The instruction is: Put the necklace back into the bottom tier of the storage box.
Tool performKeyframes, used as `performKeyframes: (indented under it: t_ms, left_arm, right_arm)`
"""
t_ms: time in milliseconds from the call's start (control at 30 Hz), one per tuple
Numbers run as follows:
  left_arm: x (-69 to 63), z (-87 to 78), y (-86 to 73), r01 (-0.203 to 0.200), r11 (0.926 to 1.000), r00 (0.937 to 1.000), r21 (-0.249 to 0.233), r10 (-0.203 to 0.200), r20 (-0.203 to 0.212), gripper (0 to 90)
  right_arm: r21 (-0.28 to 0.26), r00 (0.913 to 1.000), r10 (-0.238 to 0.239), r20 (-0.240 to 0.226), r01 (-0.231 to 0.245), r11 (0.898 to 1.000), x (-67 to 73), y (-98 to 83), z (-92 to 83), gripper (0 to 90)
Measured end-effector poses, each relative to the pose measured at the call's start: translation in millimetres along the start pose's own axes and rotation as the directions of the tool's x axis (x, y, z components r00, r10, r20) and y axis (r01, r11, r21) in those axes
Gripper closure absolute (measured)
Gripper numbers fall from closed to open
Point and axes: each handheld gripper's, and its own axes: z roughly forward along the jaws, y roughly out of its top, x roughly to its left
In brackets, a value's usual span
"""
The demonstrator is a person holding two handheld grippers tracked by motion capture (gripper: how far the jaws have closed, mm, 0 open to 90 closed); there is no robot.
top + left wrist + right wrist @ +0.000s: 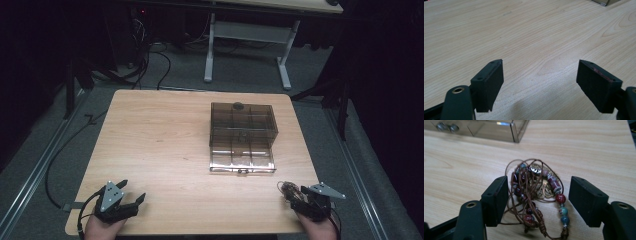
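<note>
Near the desk's (165, 150) front edge at about five o'clock, a tangled beaded necklace (536, 192) of brown cord and red, teal and patterned beads lies flat on the wood, with the right tool (539, 200) straddling it: its jaws are spread wide, one on either side of the heap, and neither pad appears to press on the cord. In the high view the same bundle (289, 190) sits just in front of the right tool (305, 197). Over at seven o'clock the left tool (132, 192) rests low by the desk edge, its jaws likewise spread with only bare wood between them, as the left gripper view (540, 80) shows. Toward one o'clock from the desk's middle stands a smoky transparent drawer box (243, 135), its bottom drawer (242, 161) pulled out toward the person and looking empty, though the tint makes that hard to confirm. Judging by this layout, the work seems to be at its start: the drawer is ready, but the necklace is not yet pinched, lifted or stowed.
</note>
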Motion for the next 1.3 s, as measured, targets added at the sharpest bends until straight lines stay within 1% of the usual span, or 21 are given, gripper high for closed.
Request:
performKeyframes:
  t_ms: [100, 167, 200, 233, 300, 333, 367, 400, 433, 467, 500, 533, 733, 767, 833, 867, 900, 1000, 1100, 1200, 1300]
  left_arm:
    - [0.1, 0.0, 0.0, 0.000, 1.0000, 1.0000, 0.000, 0.000, 0.000, 22.2]
    - [0.1, 0.0, 0.0, 0.000, 1.0000, 1.0000, 0.001, 0.000, 0.000, 22.2]
    - [0.1, 0.0, 0.0, 0.000, 1.0000, 1.0000, 0.001, 0.000, 0.000, 22.2]
    - [0.1, 0.0, 0.0, 0.000, 1.0000, 1.0000, 0.001, 0.000, 0.000, 22.2]
    - [0.1, 0.0, 0.0, 0.000, 1.0000, 1.0000, 0.001, 0.000, -0.001, 22.3]
    - [0.0, 0.0, 0.0, 0.000, 1.0000, 1.0000, 0.001, 0.000, -0.001, 22.2]
    - [0.0, 0.0, 0.0, 0.000, 1.0000, 1.0000, 0.001, 0.000, -0.001, 22.3]
    - [0.1, 0.0, 0.0, 0.001, 1.0000, 1.0000, 0.001, -0.001, -0.001, 22.3]
    - [0.1, 0.0, 0.0, 0.001, 1.0000, 1.0000, 0.000, -0.001, -0.001, 22.2]
    - [0.1, 0.0, 0.0, 0.001, 1.0000, 1.0000, 0.001, -0.001, -0.001, 22.2]
    - [0.1, 0.0, 0.0, 0.001, 1.0000, 1.0000, 0.001, -0.001, -0.001, 22.2]
    - [0.1, 0.0, 0.0, 0.001, 1.0000, 1.0000, 0.001, -0.001, -0.002, 22.3]
    - [0.2, 0.0, 0.0, 0.002, 1.0000, 1.0000, 0.000, -0.002, -0.001, 22.3]
    - [0.3, 0.0, 0.0, 0.003, 1.0000, 1.0000, 0.000, -0.003, 0.000, 22.3]
    - [0.4, -0.1, 0.0, 0.004, 1.0000, 1.0000, 0.000, -0.004, 0.001, 22.3]
    - [0.4, -0.1, 0.0, 0.005, 1.0000, 1.0000, -0.001, -0.005, 0.001, 22.2]
    - [0.5, -0.1, 0.0, 0.004, 1.0000, 1.0000, -0.001, -0.004, 0.000, 22.2]
    - [0.4, -0.1, 0.0, 0.003, 1.0000, 1.0000, 0.000, -0.003, 0.003, 22.2]
    - [0.5, -0.1, 0.0, 0.004, 1.0000, 1.0000, -0.001, -0.004, 0.003, 22.3]
    - [0.4, -0.2, -0.1, 0.003, 1.0000, 1.0000, -0.001, -0.003, 0.004, 22.3]
    - [0.6, -0.2, 0.0, 0.003, 1.0000, 1.0000, 0.000, -0.003, 0.008, 22.2]
  right_arm:
    - [0.007, 0.9999, -0.010, 0.012, 0.010, 1.000, 1.4, -0.5, 0.9, 35.2]
    - [0.011, 0.9989, -0.033, 0.033, 0.032, 0.999, 4.3, -0.2, 1.6, 40.4]
    - [0.010, 0.9976, -0.054, 0.043, 0.053, 0.999, 5.6, -0.2, 1.9, 43.6]
    - [0.010, 0.9976, -0.054, 0.043, 0.053, 0.999, 5.6, -0.2, 1.9, 43.6]
    - [0.005, 0.9977, -0.057, 0.037, 0.057, 0.998, 7.6, -0.5, 1.6, 50.0]
    - [0.000, 0.9976, -0.058, 0.037, 0.058, 0.998, 7.8, -0.9, 1.2, 56.2]
    - [-0.001, 0.9977, -0.059, 0.035, 0.059, 0.998, 7.9, -1.0, 1.1, 59.2]
    - [-0.001, 0.9977, -0.059, 0.035, 0.059, 0.998, 7.9, -1.0, 1.1, 59.2]
    - [-0.003, 0.9976, -0.061, 0.034, 0.061, 0.998, 8.7, -1.0, 1.0, 64.2]
    - [-0.003, 0.9974, -0.063, 0.033, 0.063, 0.998, 9.0, -0.8, 1.0, 66.8]
    - [-0.003, 0.9974, -0.063, 0.033, 0.063, 0.998, 9.0, -0.8, 1.0, 66.8]
    - [-0.004, 0.9972, -0.069, 0.030, 0.069, 0.998, 9.6, -0.5, 1.1, 71.3]
    - [-0.005, 0.9974, -0.068, 0.024, 0.068, 0.998, 8.8, -0.1, 1.1, 74.3]
    - [-0.005, 0.9982, -0.056, 0.020, 0.057, 0.998, 8.5, -0.3, 0.9, 74.4]
    - [-0.018, 0.9980, -0.058, 0.024, 0.059, 0.998, 8.8, -0.7, 0.3, 75.3]
    - [-0.026, 0.9980, -0.056, 0.030, 0.057, 0.998, 9.3, -0.4, -0.7, 78.5]
    - [-0.055, 0.9981, -0.048, 0.037, 0.050, 0.997, 9.4, 1.3, -4.8, 81.6]
    - [-0.059, 0.9970, -0.061, 0.048, 0.064, 0.996, 10.4, 1.9, -5.9, 81.6]
    - [-0.063, 0.9971, -0.061, 0.045, 0.064, 0.996, 10.7, 2.1, -5.9, 81.6]
    - [-0.078, 0.9970, -0.058, 0.051, 0.062, 0.995, 11.2, 3.5, -8.1, 81.6]
    - [-0.107, 0.9970, -0.058, 0.051, 0.063, 0.992, 11.1, 4.6, -11.6, 81.6]
